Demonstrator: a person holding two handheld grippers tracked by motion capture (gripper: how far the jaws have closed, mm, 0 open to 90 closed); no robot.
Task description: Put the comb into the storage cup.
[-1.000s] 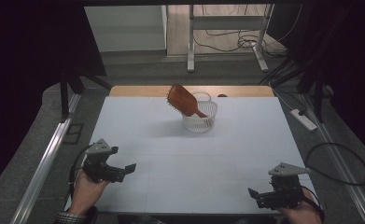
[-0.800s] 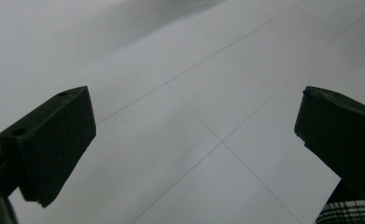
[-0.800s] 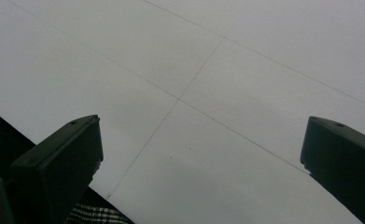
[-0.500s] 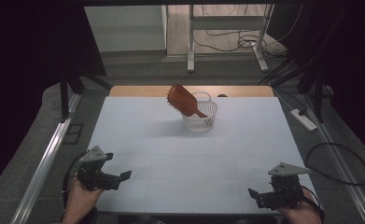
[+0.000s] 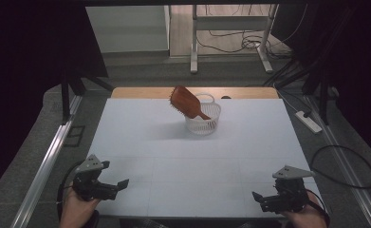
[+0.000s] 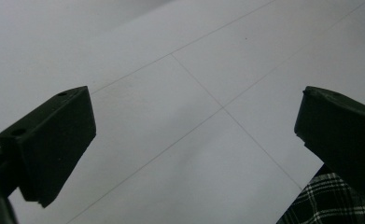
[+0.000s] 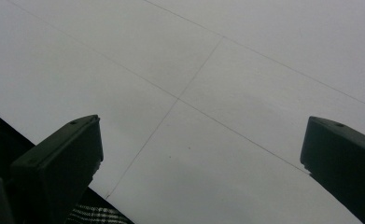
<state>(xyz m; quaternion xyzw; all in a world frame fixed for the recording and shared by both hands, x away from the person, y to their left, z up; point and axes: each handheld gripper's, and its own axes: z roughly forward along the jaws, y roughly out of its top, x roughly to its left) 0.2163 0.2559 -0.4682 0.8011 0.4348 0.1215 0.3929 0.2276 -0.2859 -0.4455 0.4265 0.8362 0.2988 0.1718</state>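
A brown wooden hairbrush (image 5: 188, 102) leans in a small white wire basket (image 5: 206, 121) at the far middle of the white table (image 5: 192, 156), its paddle head sticking out up and to the left. My left gripper (image 5: 120, 184) rests at the near left corner, held by a hand, jaws wide apart over bare tabletop. In the left gripper view the gripper (image 6: 194, 140) is open with nothing between its fingers. My right gripper (image 5: 256, 198) sits at the near right corner, also open and empty, as the right gripper view (image 7: 201, 158) confirms.
Beyond the table's far edge runs a wooden strip (image 5: 145, 92), then floor with table legs and cables (image 5: 230, 38). A power strip (image 5: 308, 121) lies on the floor at the right. A metal rail (image 5: 48, 161) runs along the left side. Plaid cloth (image 6: 339, 205) shows at the near edge.
My left gripper has drawn back toward the near left corner of the table. The right gripper, brush and basket have stayed in place.
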